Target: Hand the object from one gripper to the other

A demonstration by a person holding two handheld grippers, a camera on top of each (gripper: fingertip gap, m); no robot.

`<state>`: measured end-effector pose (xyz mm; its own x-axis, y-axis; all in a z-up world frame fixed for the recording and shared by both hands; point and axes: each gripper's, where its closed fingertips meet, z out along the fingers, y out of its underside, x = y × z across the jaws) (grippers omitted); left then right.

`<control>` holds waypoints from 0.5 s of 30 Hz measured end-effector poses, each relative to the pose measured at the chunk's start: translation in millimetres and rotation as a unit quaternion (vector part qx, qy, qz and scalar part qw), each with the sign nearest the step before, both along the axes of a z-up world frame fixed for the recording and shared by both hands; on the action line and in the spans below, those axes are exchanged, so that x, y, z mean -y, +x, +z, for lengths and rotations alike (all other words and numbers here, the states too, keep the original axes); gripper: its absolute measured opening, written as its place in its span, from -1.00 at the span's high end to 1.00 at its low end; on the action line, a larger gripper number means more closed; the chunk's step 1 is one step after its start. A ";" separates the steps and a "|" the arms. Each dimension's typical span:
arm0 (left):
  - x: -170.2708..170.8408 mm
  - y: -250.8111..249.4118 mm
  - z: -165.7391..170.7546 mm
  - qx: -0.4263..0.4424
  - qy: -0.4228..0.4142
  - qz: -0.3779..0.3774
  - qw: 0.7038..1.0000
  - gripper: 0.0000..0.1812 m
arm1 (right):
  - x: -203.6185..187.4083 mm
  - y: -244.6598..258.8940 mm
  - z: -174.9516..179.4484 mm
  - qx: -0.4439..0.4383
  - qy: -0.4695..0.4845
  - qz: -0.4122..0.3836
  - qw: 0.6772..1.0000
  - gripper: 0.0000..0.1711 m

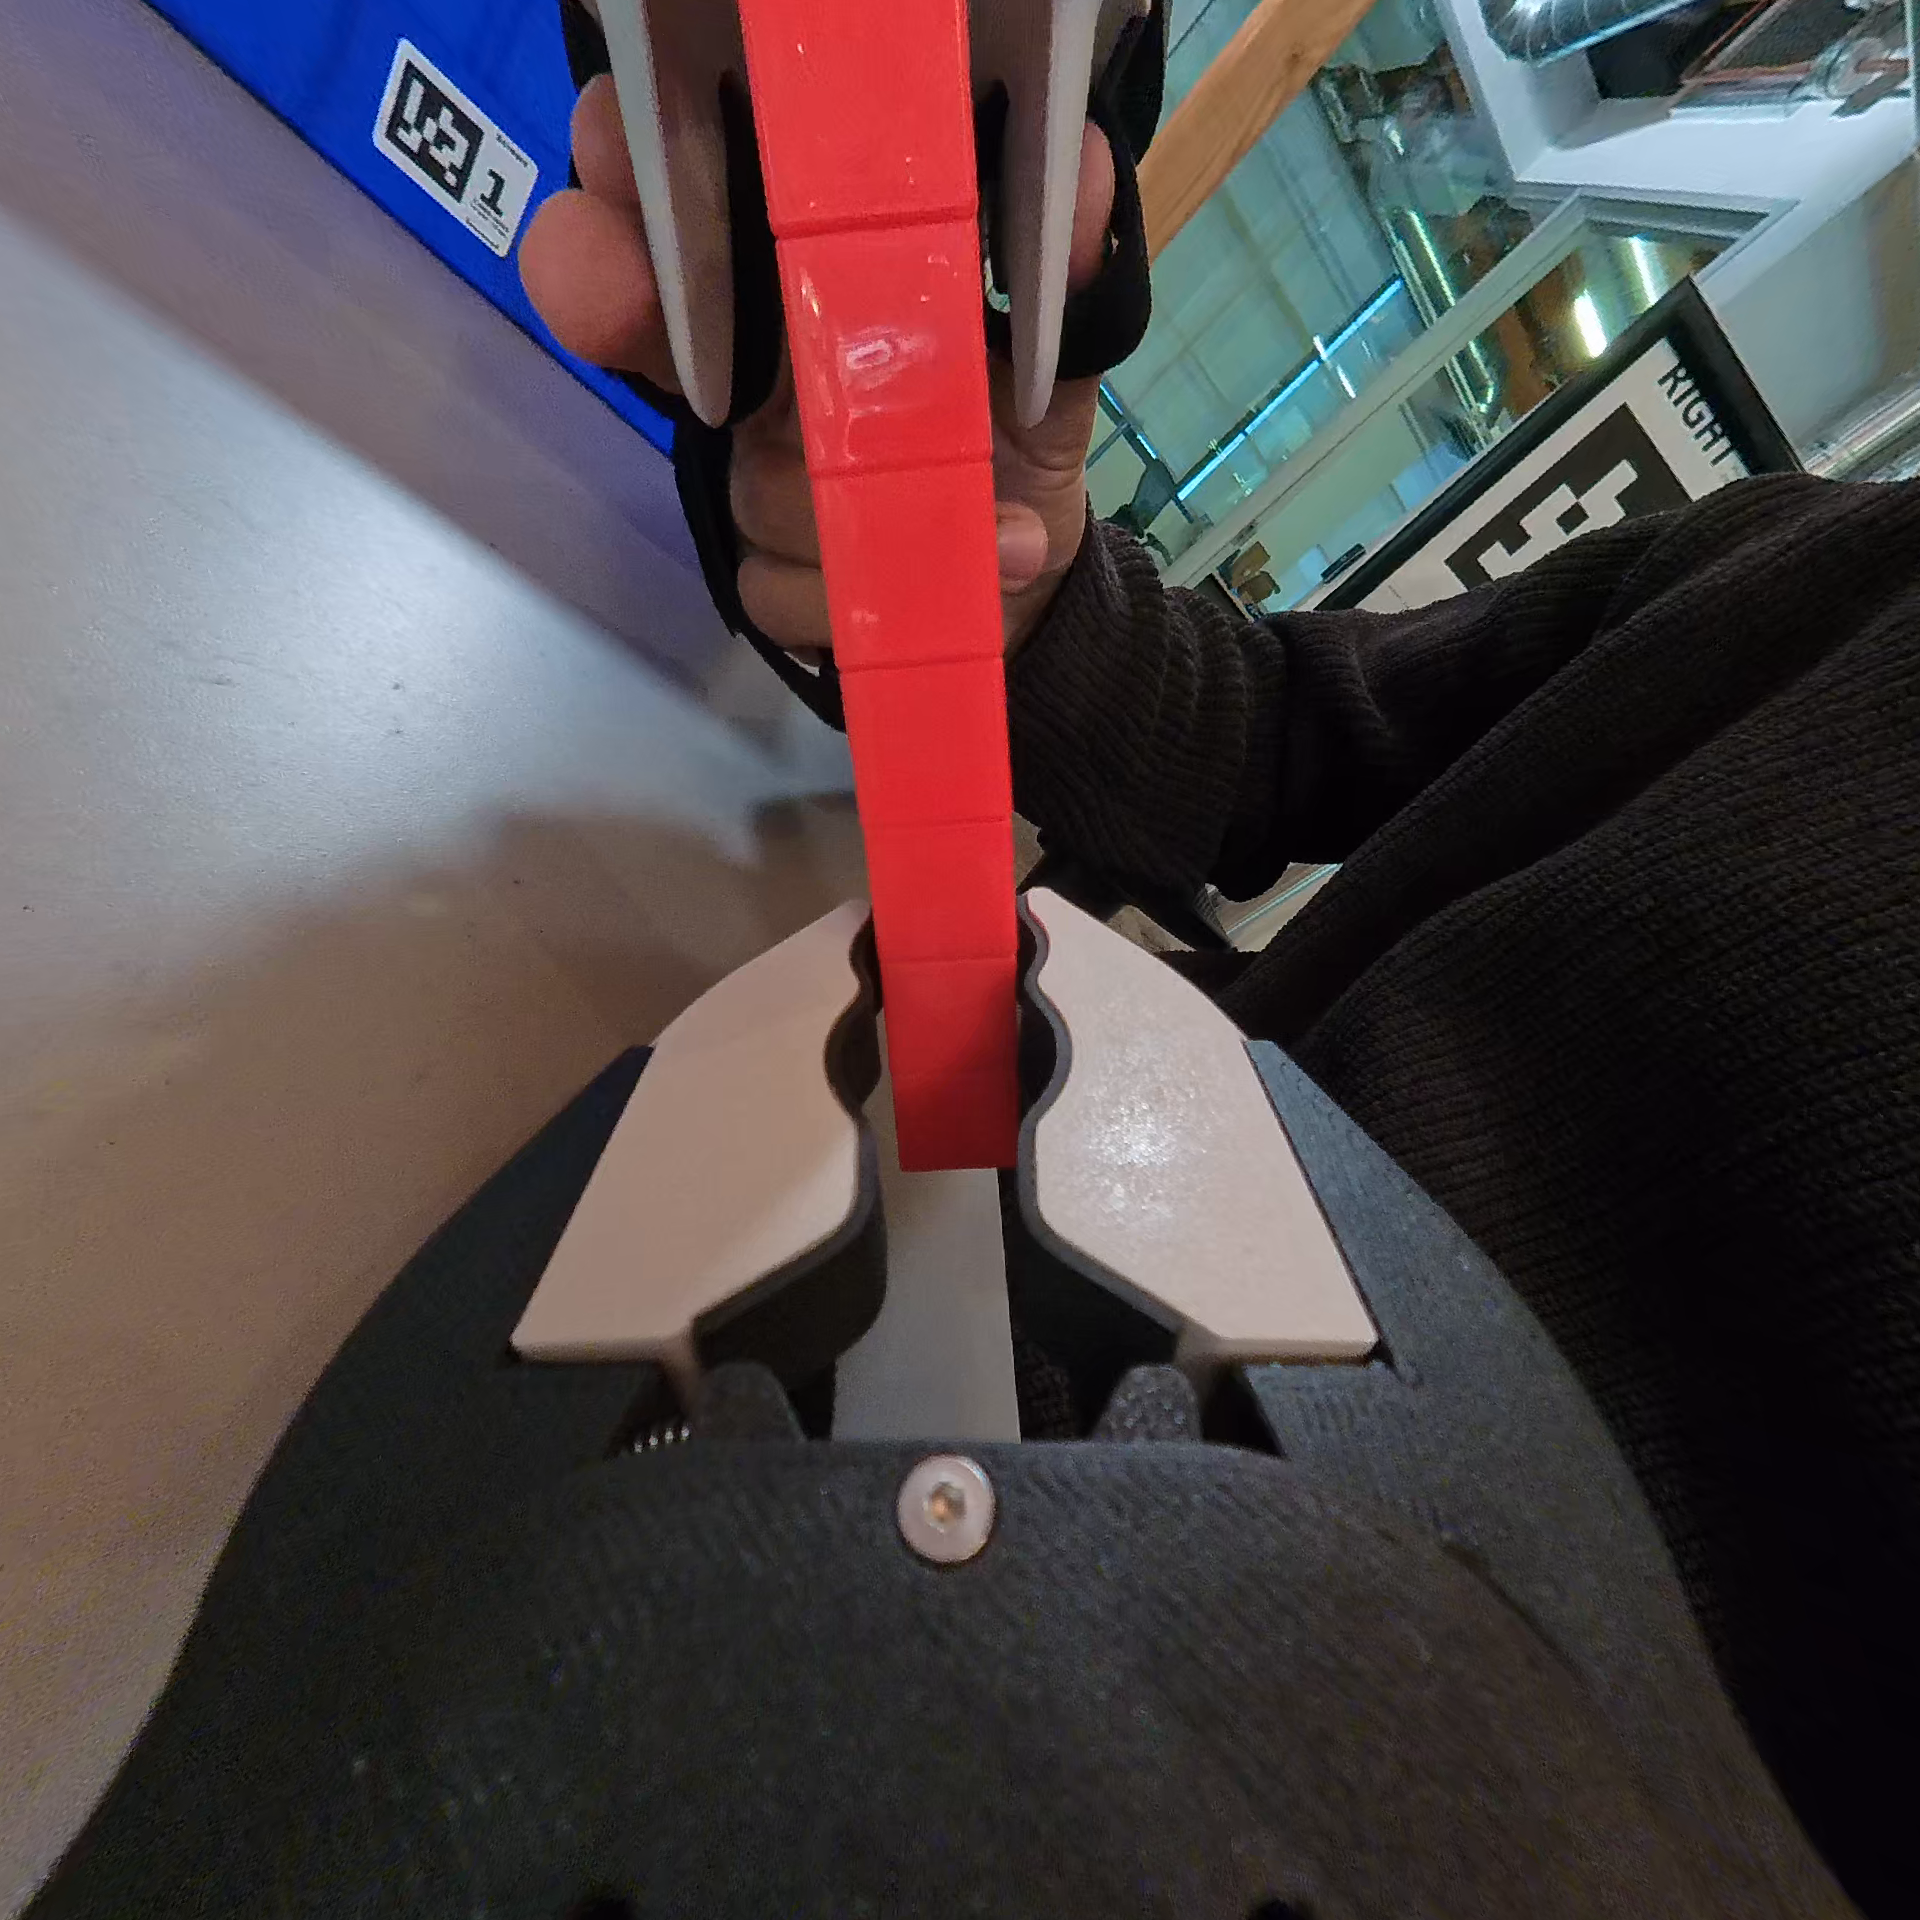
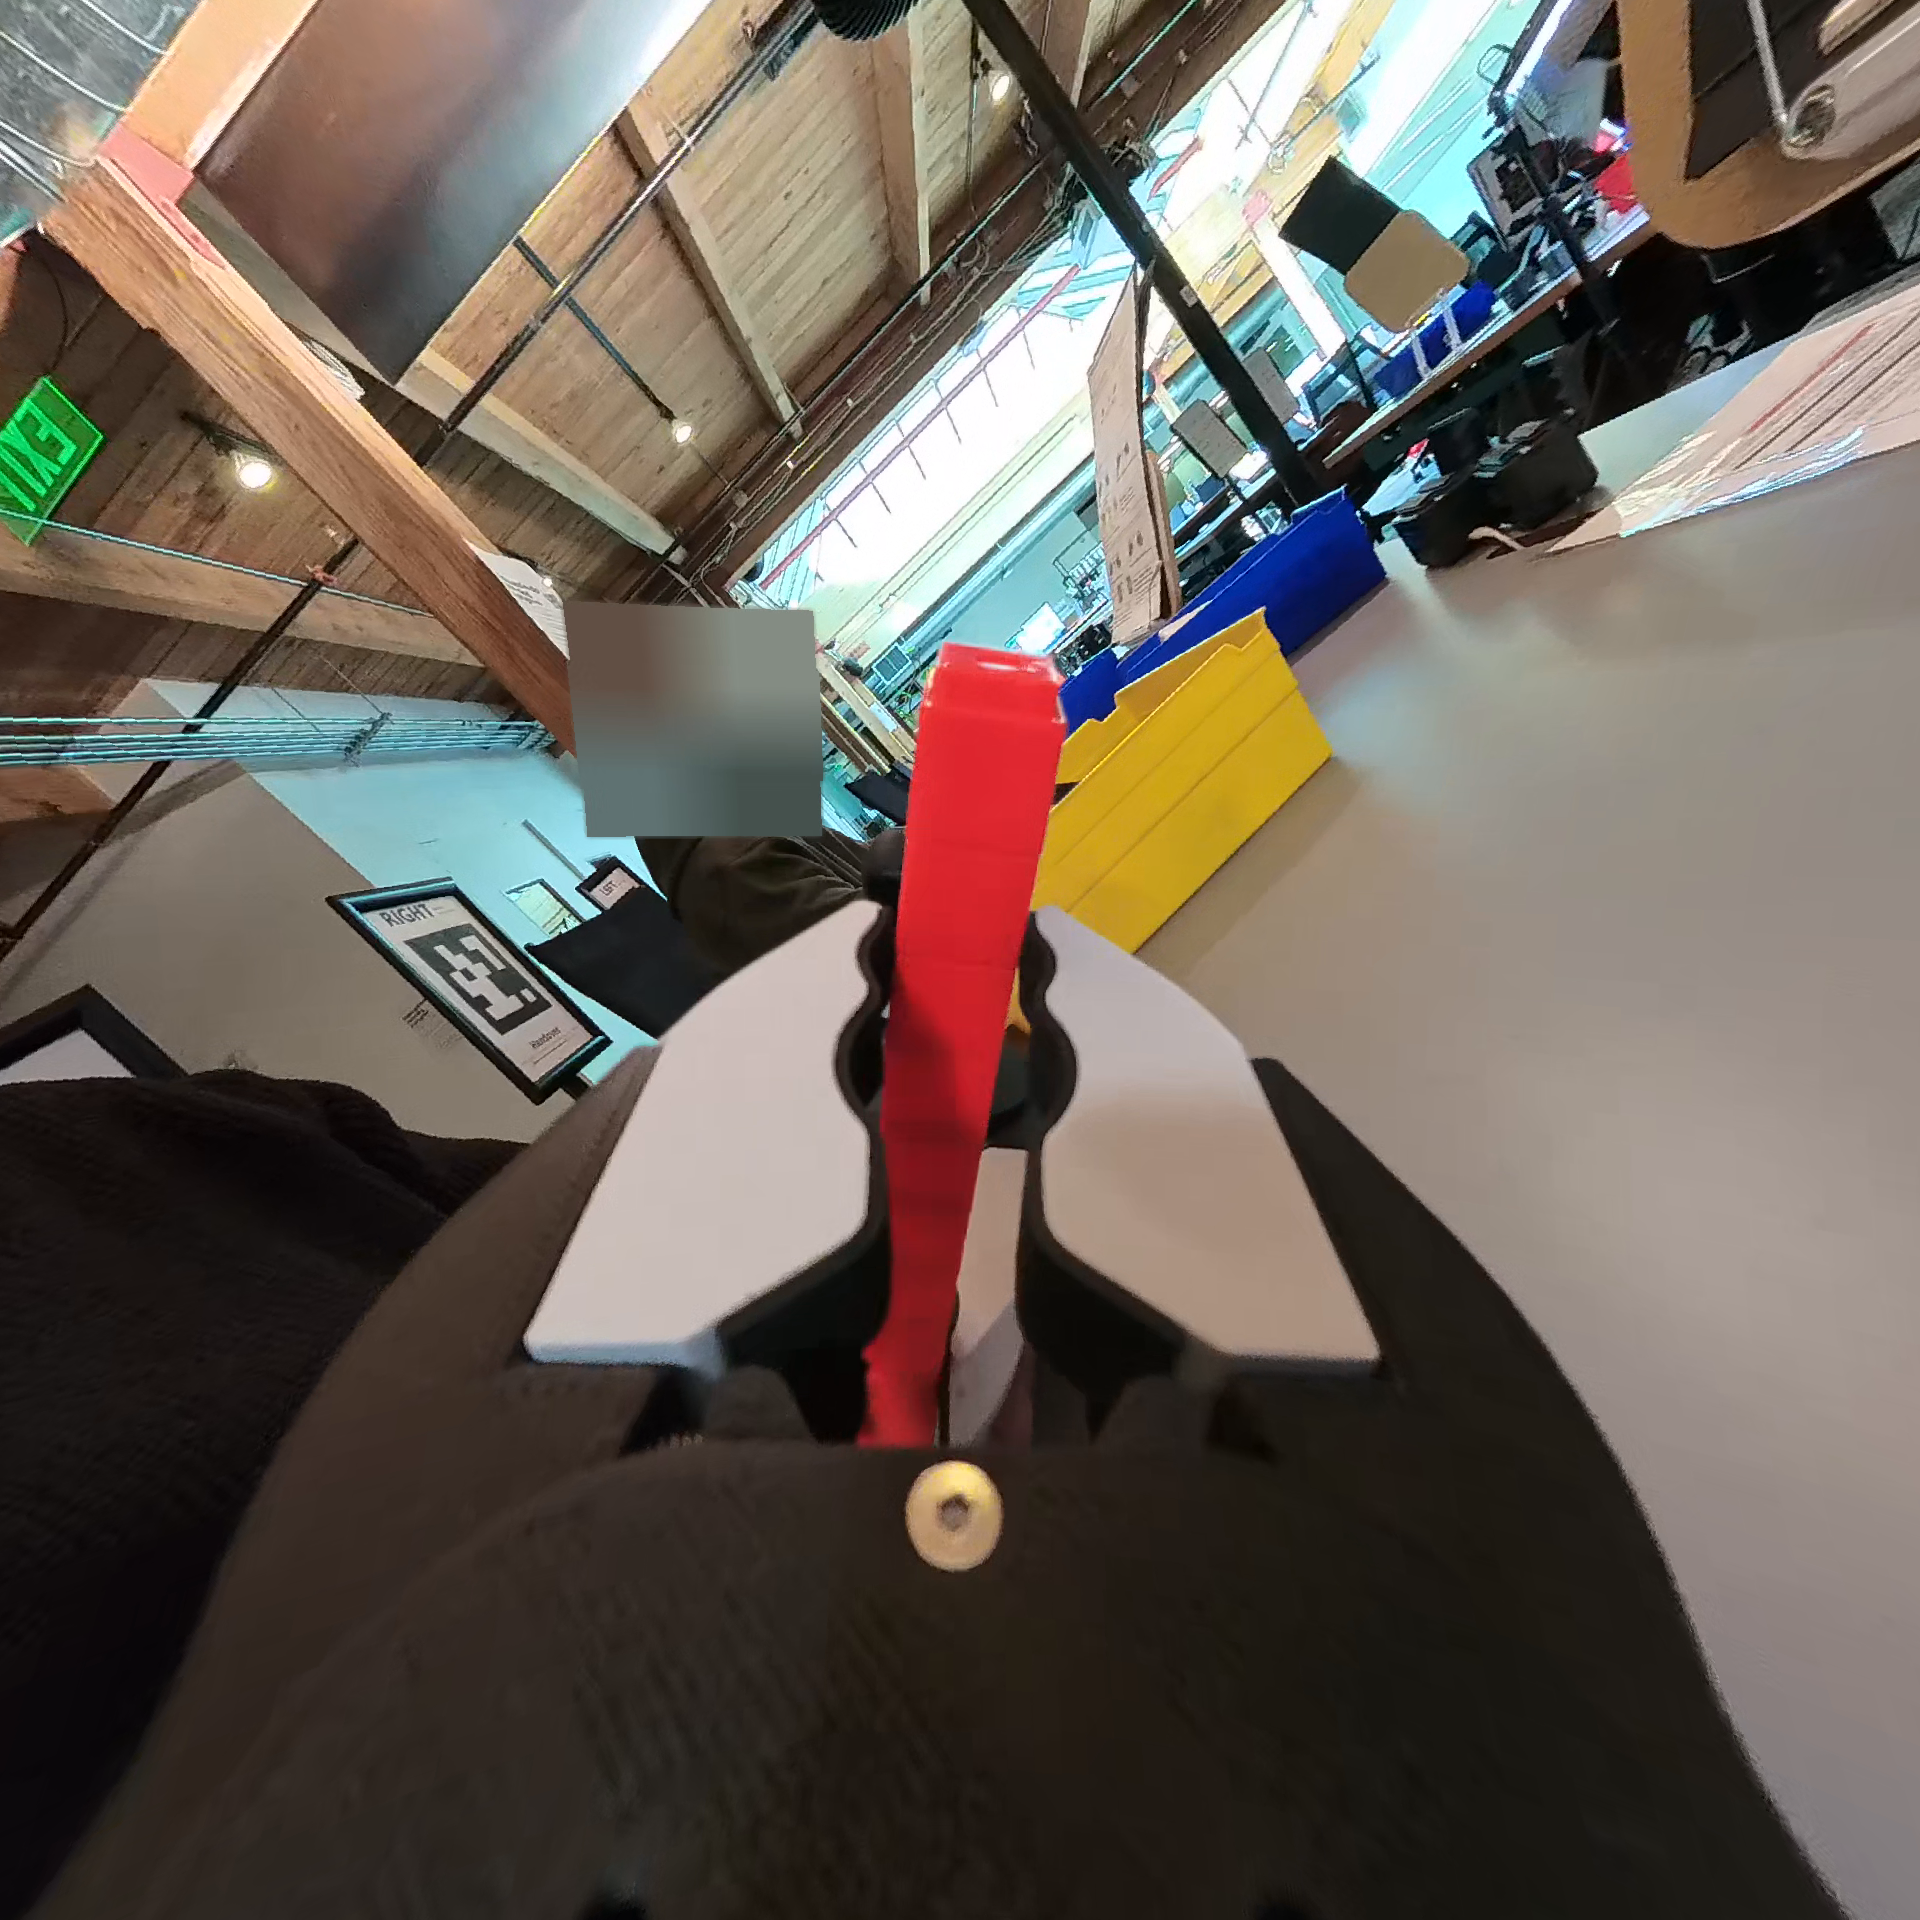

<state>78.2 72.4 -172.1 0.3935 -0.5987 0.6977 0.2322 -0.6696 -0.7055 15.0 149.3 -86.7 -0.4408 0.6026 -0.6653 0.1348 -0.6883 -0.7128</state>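
Closest to the lens in the left wrist view is the left gripper [image 1: 943, 997], a black body with two pale fingers [image 1: 748, 1132], one on each side of a red bar [image 1: 914, 582] made of joined blocks. Its jaws are closed onto the near end of that bar, whose square tip sits deep in the gap between them. From there the red bar runs straight away from the camera and passes between two more pale fingers [image 1: 686, 270], those of the right gripper [image 1: 868, 405], which points back toward the lens. A hand [image 1: 800, 520] in a black knit sleeve [image 1: 1403, 748] holds that far gripper; its fingertips flank the bar with dark gaps on both sides, and contact farther up is out of frame. Left of the bar lies a grey tabletop [image 1: 260, 727], with a blue bin [image 1: 457, 135] beyond it bearing a square printed marker. In the right wrist view, the right gripper [image 2: 951, 971] fills the foreground, and the red bar [image 2: 956, 987] runs the whole length of the slot between its pale fingers [image 2: 758, 1143], from the body out past the tips to a blunt end in the air. The jaws look closed on it, tips touching its sides. Just right of the bar, yellow bins [image 2: 1195, 790] sit on the grey tabletop [image 2: 1558, 935], with blue bins [image 2: 1278, 571] behind them. Left of the bar stands a framed marker sign [image 2: 468, 987].
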 end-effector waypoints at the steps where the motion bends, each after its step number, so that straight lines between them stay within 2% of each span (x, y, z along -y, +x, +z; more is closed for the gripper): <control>1: -0.1 -0.3 0.1 0.003 -0.002 0.000 1.000 0.74 | 0.1 0.3 0.2 0.000 0.001 0.000 1.000 0.73; 3: -0.7 -1.4 1.4 0.013 -0.004 0.002 1.000 0.72 | 0.0 0.9 1.6 -0.002 0.001 0.001 1.000 0.73; 6: -2.7 -3.2 7.8 0.042 0.000 0.011 0.999 0.42 | 0.8 2.0 2.4 -0.004 0.002 0.008 1.000 0.74; 9: -2.1 -2.6 17.7 0.081 0.002 0.007 0.997 0.23 | 5.4 4.9 8.1 -0.020 -0.013 0.032 0.999 0.74; 15: 1.2 -2.3 37.2 0.153 0.012 -0.005 0.988 0.12 | 15.2 13.1 23.7 -0.063 -0.125 0.117 0.983 0.74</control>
